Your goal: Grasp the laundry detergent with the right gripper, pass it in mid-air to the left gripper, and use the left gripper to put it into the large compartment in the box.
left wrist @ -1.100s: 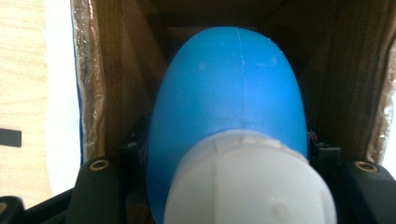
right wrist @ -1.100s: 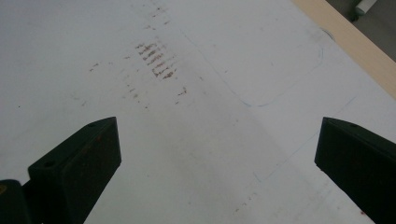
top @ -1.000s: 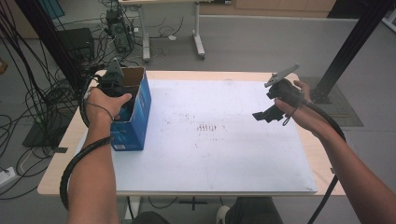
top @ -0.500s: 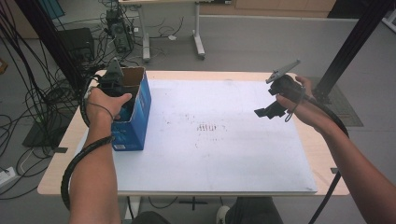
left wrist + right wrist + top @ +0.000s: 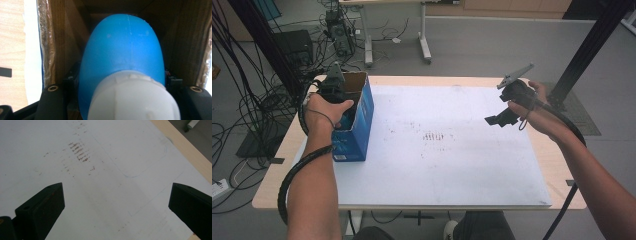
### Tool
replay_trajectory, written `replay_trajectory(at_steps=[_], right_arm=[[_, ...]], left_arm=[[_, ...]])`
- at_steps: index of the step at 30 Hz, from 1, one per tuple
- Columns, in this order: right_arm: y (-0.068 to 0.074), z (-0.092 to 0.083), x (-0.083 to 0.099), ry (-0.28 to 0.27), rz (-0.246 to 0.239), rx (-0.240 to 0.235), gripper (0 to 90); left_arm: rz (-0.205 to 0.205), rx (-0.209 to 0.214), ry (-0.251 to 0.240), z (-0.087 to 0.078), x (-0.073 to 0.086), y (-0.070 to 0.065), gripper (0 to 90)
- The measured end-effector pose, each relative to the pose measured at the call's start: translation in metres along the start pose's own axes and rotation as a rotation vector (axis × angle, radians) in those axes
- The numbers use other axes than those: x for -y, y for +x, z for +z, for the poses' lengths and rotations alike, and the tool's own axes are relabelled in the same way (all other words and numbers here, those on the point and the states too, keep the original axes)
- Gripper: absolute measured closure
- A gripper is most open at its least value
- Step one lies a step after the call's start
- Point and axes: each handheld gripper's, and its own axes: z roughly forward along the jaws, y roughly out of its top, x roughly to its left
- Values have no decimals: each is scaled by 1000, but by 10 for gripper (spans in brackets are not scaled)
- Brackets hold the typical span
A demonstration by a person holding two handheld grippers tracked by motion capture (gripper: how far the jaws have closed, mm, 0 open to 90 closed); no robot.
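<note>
A blue bottle (image 5: pixel 122 50) with a white cap (image 5: pixel 132 100) sits between the jaws of my left gripper (image 5: pixel 124 87), which is shut on it just below the cap. The bottle hangs down inside an open cardboard box (image 5: pixel 65 37). From above, that box (image 5: pixel 359 125) is blue outside and stands upright at the table's left edge, with my left gripper (image 5: pixel 334 87) lowered into its open top. My right gripper (image 5: pixel 499 119) hovers over the right side of the table. In its own view the right gripper (image 5: pixel 117 192) has its jaws wide apart with nothing between them.
A large white sheet (image 5: pixel 452 160) with faint reddish-brown marks (image 5: pixel 434 136) covers most of the wooden table (image 5: pixel 282 150). Cables and equipment lie on the floor to the left and behind. A black post (image 5: pixel 592 45) rises at the far right.
</note>
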Motion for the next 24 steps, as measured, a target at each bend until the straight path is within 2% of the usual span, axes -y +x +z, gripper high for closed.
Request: replay_trajectory(at_steps=[24], right_arm=[[2,3,-4,5,-12,-14,3]], left_arm=[[0,2,2,0,0,1,364]])
